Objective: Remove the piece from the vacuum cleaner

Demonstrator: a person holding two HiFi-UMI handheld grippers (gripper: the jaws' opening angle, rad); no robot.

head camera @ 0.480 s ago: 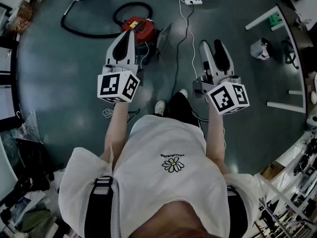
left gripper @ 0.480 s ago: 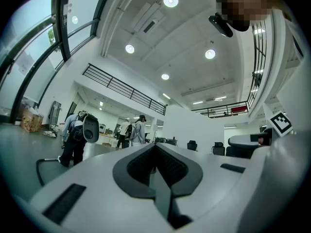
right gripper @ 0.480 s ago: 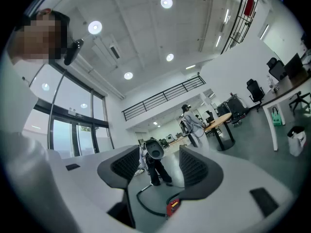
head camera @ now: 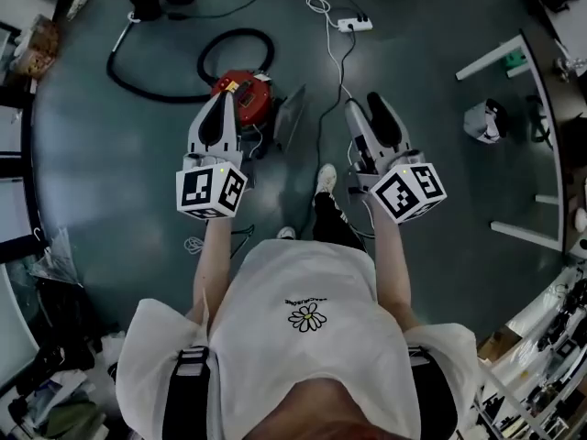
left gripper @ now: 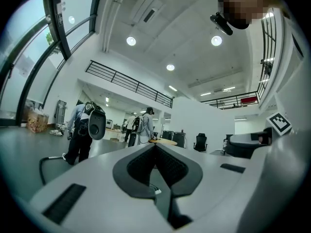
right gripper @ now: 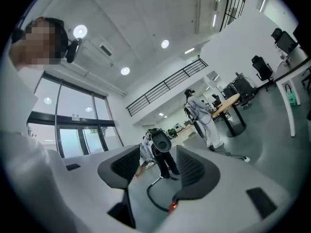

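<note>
The left gripper (head camera: 224, 97) (clenched on nothing) hides part of the red vacuum cleaner (head camera: 253, 97); the right gripper (head camera: 364, 106) hangs released, empty.

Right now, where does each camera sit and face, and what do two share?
Head view: on the head, steeply down; torso, arms, left gripper, right gripper.
Left gripper view: on that gripper, across the hall; shut jaws.
Right gripper view: likewise; open jaws, white sleeve.
Shared by head and right gripper views: vacuum cleaner.

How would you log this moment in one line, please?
left gripper: shut, empty | right gripper: open, empty | vacuum cleaner: on floor, untouched
</note>
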